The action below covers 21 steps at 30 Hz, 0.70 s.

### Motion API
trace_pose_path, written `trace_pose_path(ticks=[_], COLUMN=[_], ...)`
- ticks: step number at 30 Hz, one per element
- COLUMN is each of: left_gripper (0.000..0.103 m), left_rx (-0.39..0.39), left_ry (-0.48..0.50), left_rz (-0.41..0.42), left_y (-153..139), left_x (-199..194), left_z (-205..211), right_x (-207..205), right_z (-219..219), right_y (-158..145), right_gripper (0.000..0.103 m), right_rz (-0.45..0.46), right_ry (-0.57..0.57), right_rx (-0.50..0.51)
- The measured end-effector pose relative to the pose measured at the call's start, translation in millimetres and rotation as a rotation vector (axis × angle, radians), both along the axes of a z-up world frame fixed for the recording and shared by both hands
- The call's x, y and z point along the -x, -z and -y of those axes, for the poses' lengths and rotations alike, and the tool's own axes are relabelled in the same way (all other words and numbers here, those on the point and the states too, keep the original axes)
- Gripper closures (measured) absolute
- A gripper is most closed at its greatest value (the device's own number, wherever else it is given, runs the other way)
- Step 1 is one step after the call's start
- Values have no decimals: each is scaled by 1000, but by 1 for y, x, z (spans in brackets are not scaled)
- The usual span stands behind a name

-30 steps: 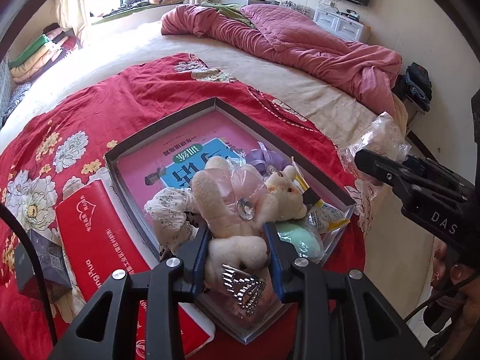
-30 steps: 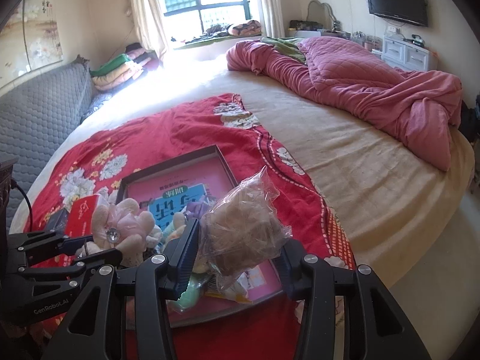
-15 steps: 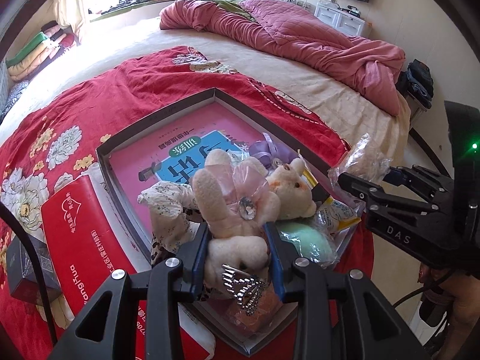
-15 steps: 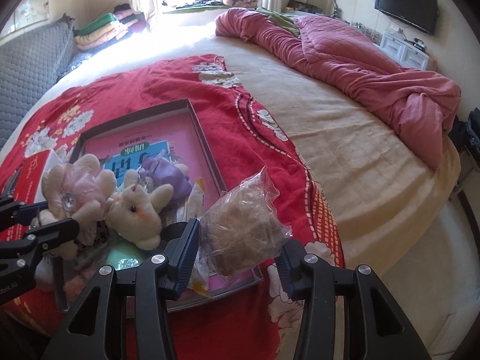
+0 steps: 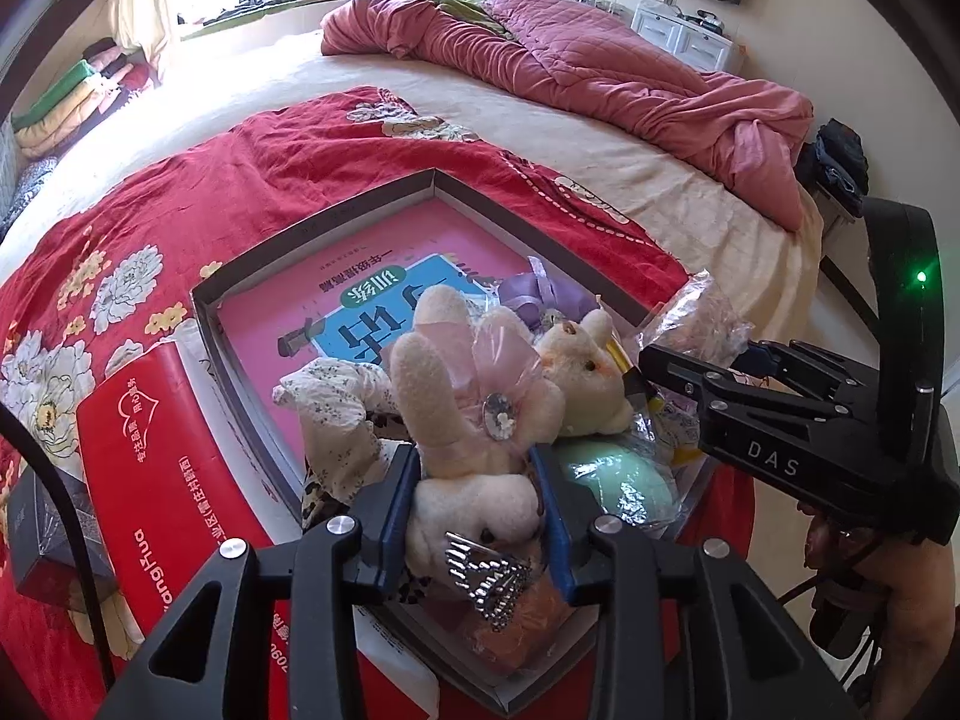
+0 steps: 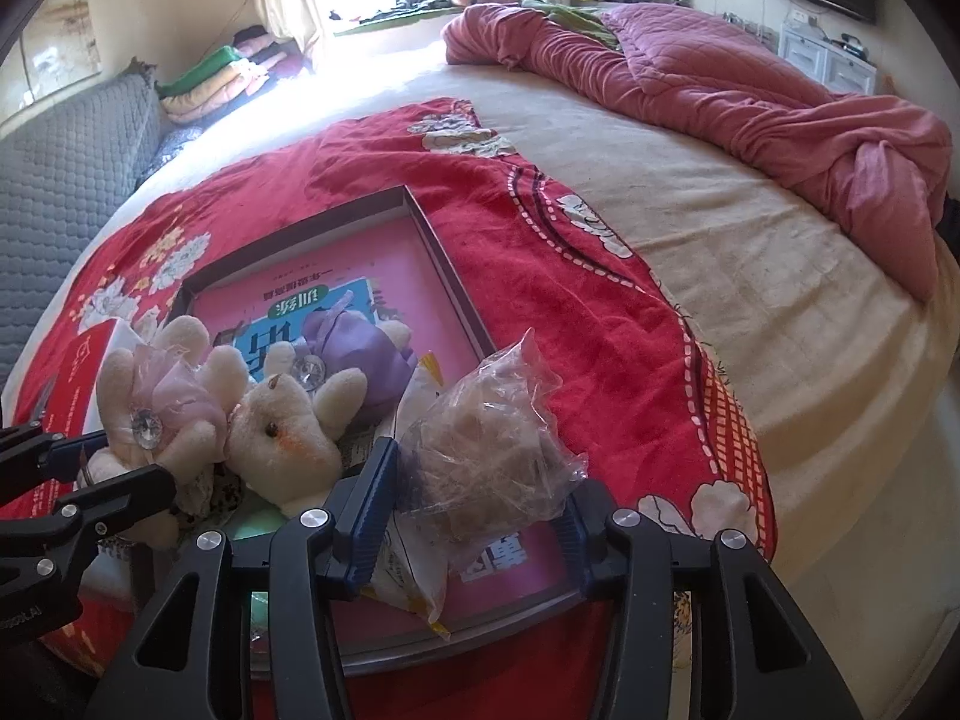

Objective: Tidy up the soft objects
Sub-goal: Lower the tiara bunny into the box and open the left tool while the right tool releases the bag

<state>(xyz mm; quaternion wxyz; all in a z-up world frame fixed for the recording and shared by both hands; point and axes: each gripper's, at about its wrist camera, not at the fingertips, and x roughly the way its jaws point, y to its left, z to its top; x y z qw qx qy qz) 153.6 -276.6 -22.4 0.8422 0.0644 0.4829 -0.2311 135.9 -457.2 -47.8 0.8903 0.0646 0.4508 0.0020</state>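
Holding two soft items over the shallow grey cardboard tray (image 5: pixel 312 228) sitting lower centre on the red floral blanket (image 6: pixel 540 192). Left gripper (image 5: pixel 474 504) has the cream plush rabbit with the pink gauze bow (image 5: pixel 474 420) between its blue pads (image 5: pixel 396 504); jaws are opening, pads look close to losing contact, though fur hides the contact line. Right gripper (image 6: pixel 474 510) has the crinkly clear plastic bag of brownish fluff (image 6: pixel 486 450) between its fingers, jaws also opening, bag over the tray's lower right corner.

Handling: both light and squashy, no breakage risk. Plush compresses, so grip the body, not the bow. Bag film is slippery; take the bulk, not the twisted top.

Versus a second ago: right gripper is lower and over the tray; left barely shifted; both jaws slightly wider.
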Motion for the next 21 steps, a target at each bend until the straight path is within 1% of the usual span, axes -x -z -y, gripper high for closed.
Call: trace_pose_path(ticks=[2, 4, 6, 11, 15, 18, 21], left_gripper=[64, 63, 63, 63, 63, 63, 63], left_rx=[3, 3, 4, 9, 7, 1, -9], left_ry=[-3, -7, -10, -12, -14, -12, -11], left_rz=[-8, -5, -9, -9, -8, -2, -4], left_y=[1, 1, 2, 1, 0, -1, 0], left_x=[-1, -1, -1, 0, 1, 2, 2], left_z=[-1, -1, -2, -2, -2, -2, 0], right_x=[0, 2, 3, 5, 8, 9, 9], right_z=[1, 1, 0, 0, 1, 0, 1], right_y=[0, -1, -2, -4, -9, -13, -15], right_gripper=[51, 46, 43, 42, 42, 42, 42], right_rz=[-5, 1, -3, 2, 34, 47, 50], right_ry=[4, 4, 0, 1, 0, -3, 3], right_rx=[-4, 5, 16, 30, 18, 5, 18])
